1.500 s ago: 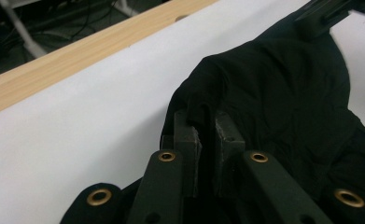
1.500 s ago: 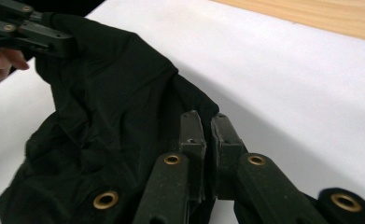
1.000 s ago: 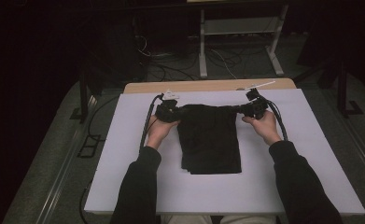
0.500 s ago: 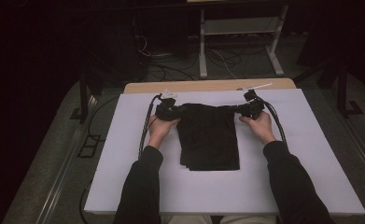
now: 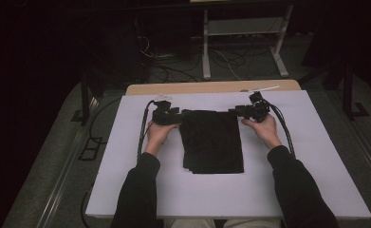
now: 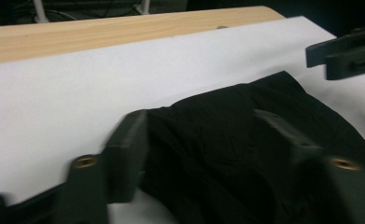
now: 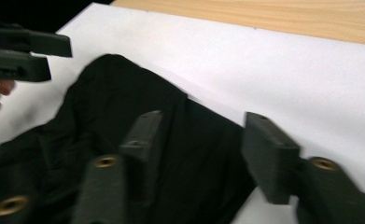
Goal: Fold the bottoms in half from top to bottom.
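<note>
The left hand-held gripper [image 5: 168, 115] sits at the far left corner of the folded black garment [image 5: 212, 141], its jaws spread wide in its own view with the cloth's corner lying between them, nothing pinched yet. The right hand-held gripper [image 5: 249, 111] mirrors it at the far right corner, jaws equally wide apart, one over the fabric and one over bare surface beyond the edge. Each tool points inward toward the other across the garment's far edge, so each corner belongs to the hand already beside it.

The garment lies flat as a rectangle, its long axis running from the far edge toward the person, its near edge well short of the sleeves. My guess is the coming move is to close on both far corners together and carry that edge toward the person; it depends on both jaws catching the same layers.

The cloth rests mid-way across a white sheet [image 5: 316, 161] covering the desk [image 5: 207, 88], whose wooden strip shows at the back. Beyond, the room is dark, with cables [image 5: 230, 59] on the floor and a pale metal stand [image 5: 242, 28].
</note>
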A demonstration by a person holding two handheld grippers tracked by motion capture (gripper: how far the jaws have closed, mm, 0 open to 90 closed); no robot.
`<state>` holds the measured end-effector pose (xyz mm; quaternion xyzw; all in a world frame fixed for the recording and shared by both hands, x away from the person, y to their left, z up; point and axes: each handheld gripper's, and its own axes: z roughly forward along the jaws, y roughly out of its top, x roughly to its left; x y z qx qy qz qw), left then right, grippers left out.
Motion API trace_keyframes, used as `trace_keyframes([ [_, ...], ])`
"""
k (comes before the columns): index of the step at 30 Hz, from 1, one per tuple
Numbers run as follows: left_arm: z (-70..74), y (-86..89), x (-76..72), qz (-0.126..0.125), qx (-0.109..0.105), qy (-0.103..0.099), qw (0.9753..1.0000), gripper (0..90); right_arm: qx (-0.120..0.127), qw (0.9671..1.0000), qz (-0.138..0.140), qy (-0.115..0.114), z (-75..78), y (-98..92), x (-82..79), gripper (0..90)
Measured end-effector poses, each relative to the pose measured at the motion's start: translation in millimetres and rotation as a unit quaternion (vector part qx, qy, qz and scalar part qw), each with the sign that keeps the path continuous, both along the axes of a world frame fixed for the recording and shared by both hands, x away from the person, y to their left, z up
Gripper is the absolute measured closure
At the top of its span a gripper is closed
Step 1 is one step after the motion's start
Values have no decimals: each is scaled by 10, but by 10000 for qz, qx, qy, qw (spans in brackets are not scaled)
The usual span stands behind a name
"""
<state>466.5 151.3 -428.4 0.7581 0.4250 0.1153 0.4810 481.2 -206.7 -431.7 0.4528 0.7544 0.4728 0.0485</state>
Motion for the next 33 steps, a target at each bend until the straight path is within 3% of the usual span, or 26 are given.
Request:
trace_keyframes([
  [2,-1,32,-9,-14,-54,51,10000,244,120,9999,86,57,14,-6,-16,370],
  [7,17,99,-49,-50,-344,119,9993,102,36,9998,200,10,63,-18,-112,133],
  [9,39,110,-89,-63,-269,106,9996,4,-75,9999,140,-4,82,-26,-155,114],
  [11,58,124,-154,-120,-158,57,9998,0,-123,9998,123,17,99,-38,-201,11],
  [15,95,156,-267,-124,-31,-62,9999,0,-231,9995,226,-24,135,-45,-304,0],
  [20,100,216,-432,3,-98,-90,9999,0,-224,9996,150,-34,159,-29,-440,0],
  [23,73,227,-523,-33,-23,-52,10000,0,-269,9995,168,-61,160,1,-536,0],
  [28,65,263,-674,-96,-72,-95,9999,0,-353,9991,219,-100,156,12,-640,0],
  [33,93,333,-809,9,-191,-283,9994,0,-274,9993,220,-89,133,-15,-764,0],
])
